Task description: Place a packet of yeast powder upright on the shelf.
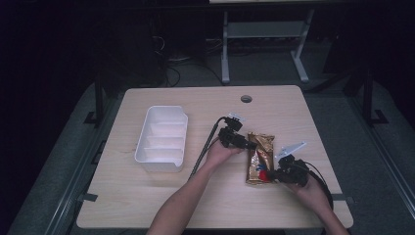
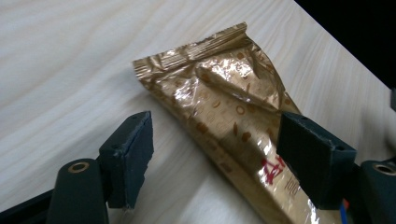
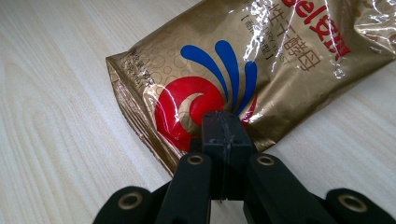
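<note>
Seen from above, a wooden table (image 1: 161, 215) holds a white divided tray (image 1: 163, 138) at about nine o'clock from a gold foil packet (image 1: 259, 157), which lies flat near the table's middle. The right gripper view adds the packet's print: a red disc with blue plumes, plus red lettering. The left gripper view shows its crimped, crinkled seal end. The left gripper (image 1: 243, 142) sits at the packet's ten o'clock edge, jaws spread wide, one on either side of the foil, not pinching it. The right gripper (image 3: 223, 140) meets the packet's five o'clock corner with jaws pressed together; whether foil is caught between them cannot be told.
</note>
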Demonstrator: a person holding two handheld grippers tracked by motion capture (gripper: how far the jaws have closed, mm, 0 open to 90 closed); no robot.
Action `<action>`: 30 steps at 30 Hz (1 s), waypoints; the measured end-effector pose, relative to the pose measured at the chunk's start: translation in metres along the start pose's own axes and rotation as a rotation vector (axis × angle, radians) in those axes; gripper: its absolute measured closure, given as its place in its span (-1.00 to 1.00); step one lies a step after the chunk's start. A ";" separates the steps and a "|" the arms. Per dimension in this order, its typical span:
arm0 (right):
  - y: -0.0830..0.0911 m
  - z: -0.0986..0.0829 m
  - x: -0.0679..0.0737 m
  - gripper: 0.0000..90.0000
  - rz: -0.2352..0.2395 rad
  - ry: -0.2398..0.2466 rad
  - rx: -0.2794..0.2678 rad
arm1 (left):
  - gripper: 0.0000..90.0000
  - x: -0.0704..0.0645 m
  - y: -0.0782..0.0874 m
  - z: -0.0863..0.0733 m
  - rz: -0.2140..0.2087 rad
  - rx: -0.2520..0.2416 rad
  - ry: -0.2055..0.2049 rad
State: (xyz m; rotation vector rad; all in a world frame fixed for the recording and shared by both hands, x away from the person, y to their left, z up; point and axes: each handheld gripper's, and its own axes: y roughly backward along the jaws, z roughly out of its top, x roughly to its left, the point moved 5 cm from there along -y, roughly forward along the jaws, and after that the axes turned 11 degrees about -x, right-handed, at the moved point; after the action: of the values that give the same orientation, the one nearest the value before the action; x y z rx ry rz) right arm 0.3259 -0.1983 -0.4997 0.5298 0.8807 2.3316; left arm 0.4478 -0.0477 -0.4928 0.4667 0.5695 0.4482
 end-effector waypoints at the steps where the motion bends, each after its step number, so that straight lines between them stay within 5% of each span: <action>1: 0.000 0.000 0.000 1.00 0.000 0.002 -0.002 | -0.33 0.000 0.000 0.000 0.000 0.000 0.000; 12: 0.000 -0.001 0.001 1.00 -0.003 0.019 -0.006 | -0.11 0.001 -0.010 -0.005 -0.049 0.025 0.075; 21: 0.000 -0.002 0.001 1.00 0.000 0.016 -0.015 | 0.39 -0.003 -0.013 -0.005 -0.138 0.006 0.148; 22: 0.000 -0.002 0.002 1.00 0.007 0.018 -0.014 | 0.59 -0.005 -0.014 -0.005 -0.159 0.003 0.155; 24: 0.000 -0.002 0.002 1.00 0.011 0.020 -0.016 | 0.87 -0.007 -0.015 -0.005 -0.167 0.001 0.133; 30: 0.001 -0.003 0.002 1.00 0.014 0.019 -0.023 | 0.99 -0.007 -0.011 -0.004 -0.170 0.025 0.128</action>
State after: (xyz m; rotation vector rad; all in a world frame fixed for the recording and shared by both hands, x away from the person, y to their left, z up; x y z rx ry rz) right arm 0.3229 -0.1986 -0.5009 0.5069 0.8608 2.3599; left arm 0.4429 -0.0591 -0.4987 0.4115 0.7326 0.3100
